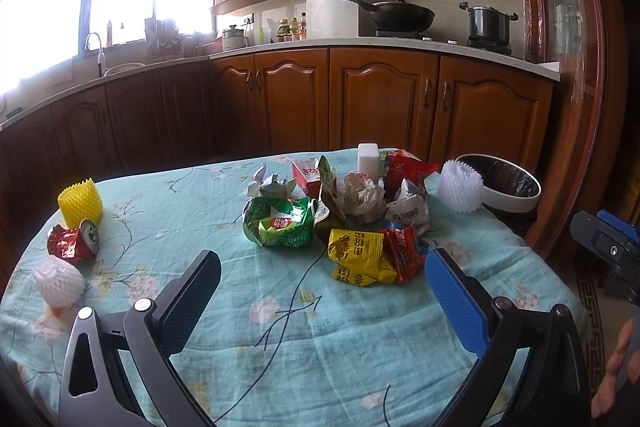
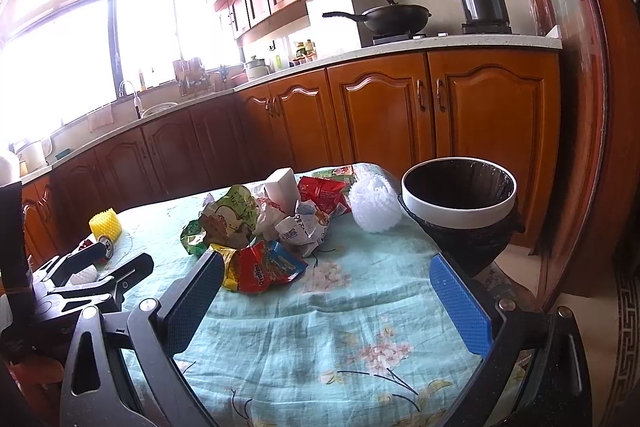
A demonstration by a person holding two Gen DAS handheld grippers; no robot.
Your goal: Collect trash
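Note:
A pile of crumpled wrappers lies mid-table: a green bag (image 1: 280, 223), a yellow packet (image 1: 354, 255), a red Ovaltine packet (image 1: 404, 253) (image 2: 272, 265), crumpled paper (image 1: 364, 197) and a white box (image 1: 368, 159). A crushed red can (image 1: 74, 242), yellow foam net (image 1: 80, 202) and white foam net (image 1: 59, 279) lie at the left. Another white foam net (image 1: 460, 187) (image 2: 374, 205) sits by the white-rimmed bin (image 1: 508, 187) (image 2: 460, 203) at the table's right edge. My left gripper (image 1: 322, 267) is open and empty before the pile. My right gripper (image 2: 326, 267) is open and empty.
The table wears a light blue floral cloth (image 1: 280, 327). Wooden kitchen cabinets (image 1: 380, 99) and a counter with a wok (image 1: 400, 13) and pot (image 1: 490, 21) stand behind. The left gripper shows at the left of the right wrist view (image 2: 100, 271).

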